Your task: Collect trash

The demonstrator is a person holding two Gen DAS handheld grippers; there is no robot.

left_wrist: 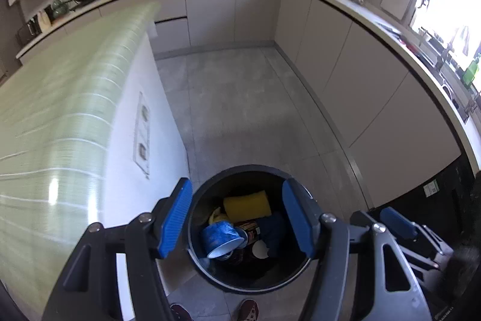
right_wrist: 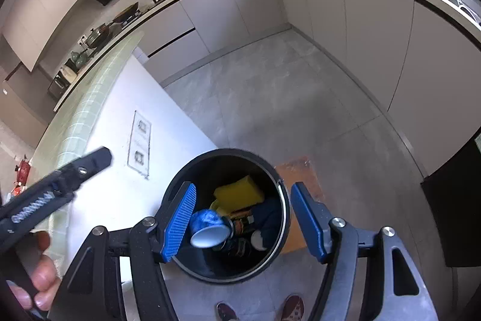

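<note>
We hold both grippers over the bin (left_wrist: 249,276), which stands on the floor (left_wrist: 240,110) just beside the white end panel of the island (left_wrist: 60,110). The left gripper (left_wrist: 237,218) has its blue pads spread wide with nothing between them, and the right gripper (right_wrist: 243,220) is the same: jaws apart, empty. That fits a drop from above, since open jaws straight over the mouth let whatever we carry fall inside and not onto the tiles.

The trash lies in the bin. A blue cup (left_wrist: 221,239) rests on its side on top of the pile, white inside facing us, probably because it tumbled in freely. Behind it a yellow sponge (left_wrist: 248,205) leans toward the far wall, and a bit of banana peel (left_wrist: 215,217) shows just beside the cup. A can (left_wrist: 249,232) with a dark label lies next to the cup, touching it as far as we can tell. There is also dark blue material and a small white piece deeper down; we cannot say what they are.

In the right view a brown board (right_wrist: 300,200) lies on the floor behind the bin, partly hidden by it. Our shoes (right_wrist: 293,307) stand close to the bin's near side, so we lean over it to aim.

We judge the collecting well advanced, perhaps finished.
</note>
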